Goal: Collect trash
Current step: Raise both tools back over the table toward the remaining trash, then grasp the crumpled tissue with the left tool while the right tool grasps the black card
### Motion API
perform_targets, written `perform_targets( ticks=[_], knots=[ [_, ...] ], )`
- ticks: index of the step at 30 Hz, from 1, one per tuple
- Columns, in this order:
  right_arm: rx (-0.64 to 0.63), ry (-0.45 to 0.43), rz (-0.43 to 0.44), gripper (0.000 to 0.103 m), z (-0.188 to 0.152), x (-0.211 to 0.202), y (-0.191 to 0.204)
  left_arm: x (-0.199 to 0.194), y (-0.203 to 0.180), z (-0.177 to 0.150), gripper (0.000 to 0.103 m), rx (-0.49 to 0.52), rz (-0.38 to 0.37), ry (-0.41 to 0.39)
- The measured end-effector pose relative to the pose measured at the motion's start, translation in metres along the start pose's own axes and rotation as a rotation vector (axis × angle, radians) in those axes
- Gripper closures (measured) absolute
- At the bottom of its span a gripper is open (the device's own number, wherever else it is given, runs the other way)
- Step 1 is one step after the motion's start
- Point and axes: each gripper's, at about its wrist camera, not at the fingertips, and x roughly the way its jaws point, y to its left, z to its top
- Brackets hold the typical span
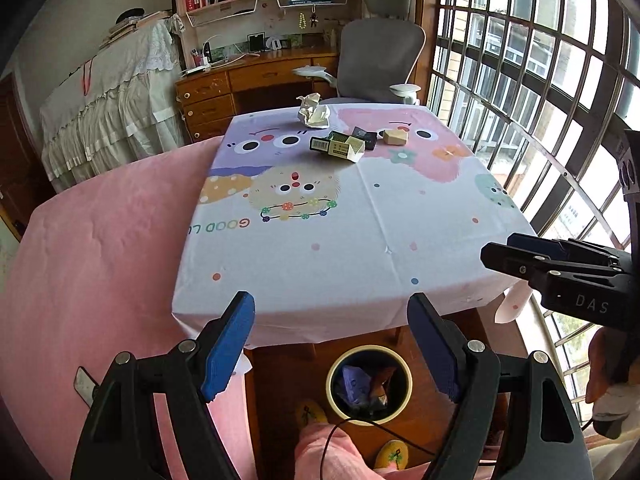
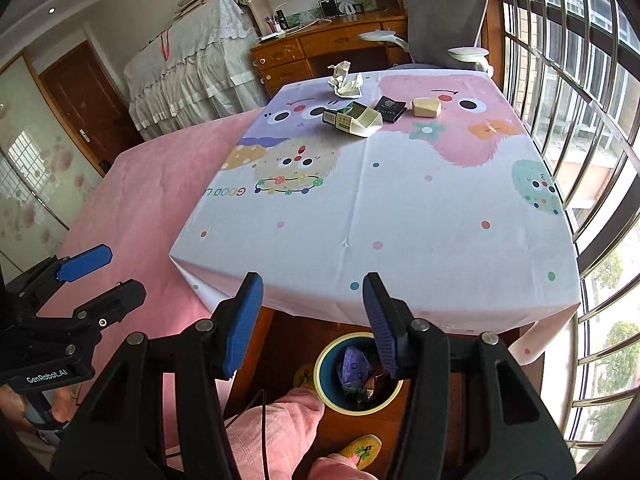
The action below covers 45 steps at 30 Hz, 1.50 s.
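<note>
Left claw (image 1: pixel 332 340): released, empty, above round cream-rimmed bin (image 1: pixel 369 385).
Right claw (image 2: pixel 313 320): released, empty.
Trash: crumpled white paper (image 1: pixel 313 111), green-white cartons (image 1: pixel 340 147) far across cartoon-print bench (image 1: pixel 360 240).
Right view only: brown door (image 2: pixel 86 108).

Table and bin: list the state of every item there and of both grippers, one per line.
left gripper: open, empty
right gripper: open, empty
crumpled paper: on table, far edge
green and cream carton: lying flattened, open-ended
black packet: lying flat
beige box: closed
trash bin: on floor, lidless, partly filled
</note>
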Motion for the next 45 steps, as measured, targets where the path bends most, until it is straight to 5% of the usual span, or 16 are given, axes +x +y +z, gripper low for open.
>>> perform_targets(
  ticks=[11, 23, 28, 36, 45],
  knots=[
    [0.105, 0.002, -0.055, 0.054, 0.064, 0.056, -0.032, 0.089, 0.049, 0.065, 0.023, -0.019, -0.034, 0.042],
    [0.337, 0.015, -0.195, 0.046, 0.227, 0.184, -0.075, 0.236, 0.123, 0.252, 0.023, 0.048, -0.118, 0.068],
    [0.421, 0.055, -0.244, 0.046, 0.278, 0.256, -0.096, 0.303, 0.156, 0.323, 0.023, 0.058, -0.074, 0.074],
    [0.558, 0.156, -0.310, 0.045, 0.311, 0.359, -0.134, 0.407, 0.179, 0.401, 0.023, 0.087, -0.115, 0.134],
    [0.611, 0.239, -0.437, 0.040, 0.322, 0.426, -0.154, 0.480, 0.157, 0.426, 0.023, 0.138, -0.197, 0.177]
  ],
)
